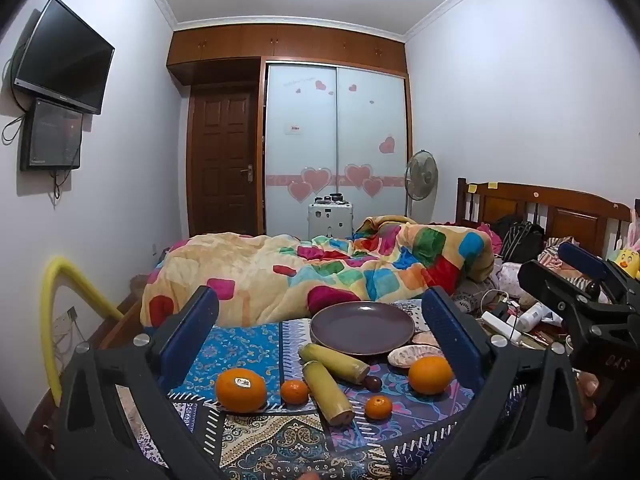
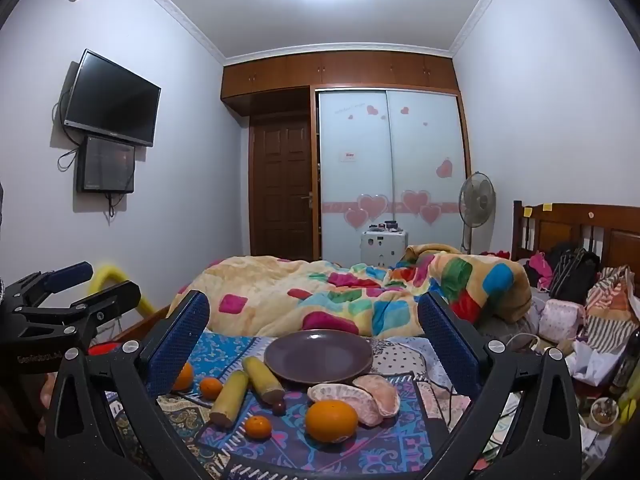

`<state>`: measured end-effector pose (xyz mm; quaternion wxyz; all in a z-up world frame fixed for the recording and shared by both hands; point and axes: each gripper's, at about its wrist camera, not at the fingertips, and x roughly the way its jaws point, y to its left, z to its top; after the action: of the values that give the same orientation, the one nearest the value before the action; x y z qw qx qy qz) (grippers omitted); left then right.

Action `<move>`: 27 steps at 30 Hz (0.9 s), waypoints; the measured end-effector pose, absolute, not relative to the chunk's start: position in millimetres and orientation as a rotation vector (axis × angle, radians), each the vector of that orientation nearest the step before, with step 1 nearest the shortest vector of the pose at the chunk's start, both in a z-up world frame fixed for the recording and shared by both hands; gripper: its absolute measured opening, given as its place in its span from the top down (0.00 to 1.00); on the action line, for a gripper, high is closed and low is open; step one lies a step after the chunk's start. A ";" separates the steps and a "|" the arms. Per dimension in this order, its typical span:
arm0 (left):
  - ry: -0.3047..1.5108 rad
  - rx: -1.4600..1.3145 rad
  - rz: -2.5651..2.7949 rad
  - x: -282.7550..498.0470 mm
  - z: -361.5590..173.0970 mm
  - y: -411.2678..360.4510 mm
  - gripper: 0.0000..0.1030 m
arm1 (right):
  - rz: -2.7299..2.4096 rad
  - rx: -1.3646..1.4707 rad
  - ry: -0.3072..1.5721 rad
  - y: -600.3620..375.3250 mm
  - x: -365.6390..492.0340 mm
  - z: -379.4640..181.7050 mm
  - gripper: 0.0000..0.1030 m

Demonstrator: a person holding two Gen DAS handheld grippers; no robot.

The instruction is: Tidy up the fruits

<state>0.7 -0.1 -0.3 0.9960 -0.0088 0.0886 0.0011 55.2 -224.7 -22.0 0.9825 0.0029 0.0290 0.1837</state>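
Note:
A dark purple plate (image 1: 362, 327) (image 2: 318, 355) lies empty on a patterned cloth. In front of it lie two large oranges (image 1: 241, 390) (image 1: 430, 375), two small tangerines (image 1: 294, 392) (image 1: 378, 407), two yellow-green cane pieces (image 1: 333, 357) (image 1: 328, 392), a dark grape (image 1: 373, 383) and peeled pomelo pieces (image 2: 358, 396). My left gripper (image 1: 320, 320) is open and empty, above the fruit. My right gripper (image 2: 314, 320) is open and empty, with the near orange (image 2: 331, 421) between its fingers' span, below them.
The cloth (image 1: 256, 348) covers a surface at the bed's edge. A bright patchwork quilt (image 1: 320, 268) lies behind the plate. Cluttered items and cables (image 2: 580, 344) are on the right. A yellow foam tube (image 1: 60, 304) stands at the left.

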 end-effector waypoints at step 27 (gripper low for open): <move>0.160 -0.002 -0.007 -0.6 2.4 0.3 0.00 | 0.372 0.018 0.079 -221.7 56.1 -25.0 0.00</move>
<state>-0.6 0.3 2.4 0.9968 -0.0010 0.0801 -0.0035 56.1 -221.7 -25.0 0.9820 0.0091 0.0394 0.1847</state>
